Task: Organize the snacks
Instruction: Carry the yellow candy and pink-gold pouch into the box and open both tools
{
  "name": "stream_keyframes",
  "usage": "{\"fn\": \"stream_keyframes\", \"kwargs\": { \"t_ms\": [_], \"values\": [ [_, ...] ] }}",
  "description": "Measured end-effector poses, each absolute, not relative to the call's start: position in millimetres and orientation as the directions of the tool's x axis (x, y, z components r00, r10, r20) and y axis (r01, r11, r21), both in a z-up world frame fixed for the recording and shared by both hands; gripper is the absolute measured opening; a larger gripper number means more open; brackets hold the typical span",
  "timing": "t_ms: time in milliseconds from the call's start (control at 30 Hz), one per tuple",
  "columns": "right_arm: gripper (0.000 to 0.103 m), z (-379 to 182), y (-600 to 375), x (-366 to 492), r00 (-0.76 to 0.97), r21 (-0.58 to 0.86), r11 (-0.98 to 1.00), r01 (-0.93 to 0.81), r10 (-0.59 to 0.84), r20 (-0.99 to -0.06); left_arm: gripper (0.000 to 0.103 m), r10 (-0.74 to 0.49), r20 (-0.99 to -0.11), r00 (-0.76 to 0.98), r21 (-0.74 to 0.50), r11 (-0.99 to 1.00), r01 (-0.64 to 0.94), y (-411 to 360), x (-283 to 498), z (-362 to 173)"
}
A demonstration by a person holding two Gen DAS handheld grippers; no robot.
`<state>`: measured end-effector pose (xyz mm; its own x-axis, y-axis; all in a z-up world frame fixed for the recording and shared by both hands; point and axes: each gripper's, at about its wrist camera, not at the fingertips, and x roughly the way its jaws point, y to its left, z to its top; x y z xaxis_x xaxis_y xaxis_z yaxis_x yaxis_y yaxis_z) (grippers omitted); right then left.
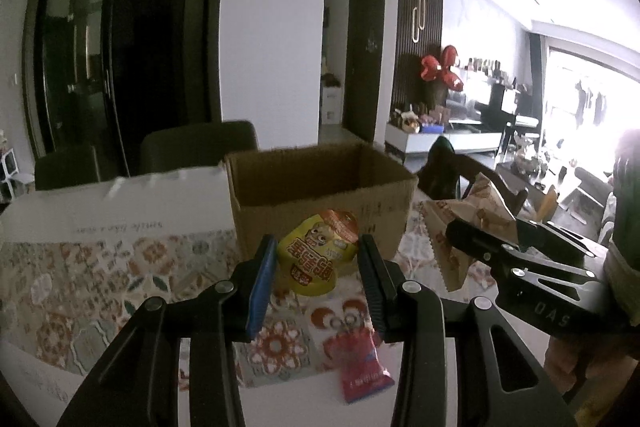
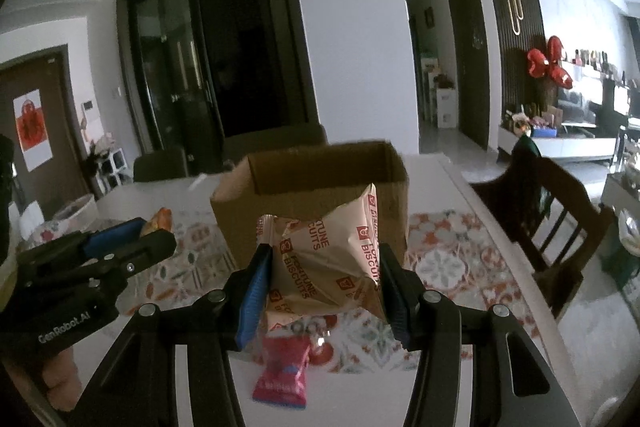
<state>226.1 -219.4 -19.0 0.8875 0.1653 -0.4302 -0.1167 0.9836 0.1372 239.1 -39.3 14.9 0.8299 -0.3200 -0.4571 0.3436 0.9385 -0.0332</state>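
My left gripper [image 1: 318, 267] is shut on a yellow snack pouch [image 1: 316, 255] with an orange top, held above the table in front of an open cardboard box [image 1: 320, 183]. My right gripper [image 2: 324, 279] is shut on a beige biscuit packet [image 2: 324, 263] printed with red words, also lifted before the same box [image 2: 312, 179]. In the left wrist view the right gripper [image 1: 456, 239] with its packet [image 1: 480, 211] shows at the right. In the right wrist view the left gripper [image 2: 156, 231] shows at the left. A red-pink snack packet [image 1: 364, 371] [image 2: 282, 371] lies on the table below both.
A floral patterned mat [image 1: 100, 279] covers the white table [image 2: 460, 179] under the box. A white box wall [image 1: 120, 207] stands left of the cardboard box. Dark chairs [image 2: 552, 211] stand at the table's far and right sides. A person's hand [image 2: 60, 375] holds the left gripper.
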Motion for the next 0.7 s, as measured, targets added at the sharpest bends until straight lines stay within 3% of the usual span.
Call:
{"fn": "stream_keyframes", "kwargs": {
  "t_ms": [700],
  "values": [
    [0.053, 19.6, -227.0, 292.0, 0.914, 0.146, 0.976, -0.159, 0.202, -0.353, 0.040, -0.321, -0.378, 0.868, -0.024, 0.941, 0.337, -47.2, 297.9, 50.8]
  ]
}}
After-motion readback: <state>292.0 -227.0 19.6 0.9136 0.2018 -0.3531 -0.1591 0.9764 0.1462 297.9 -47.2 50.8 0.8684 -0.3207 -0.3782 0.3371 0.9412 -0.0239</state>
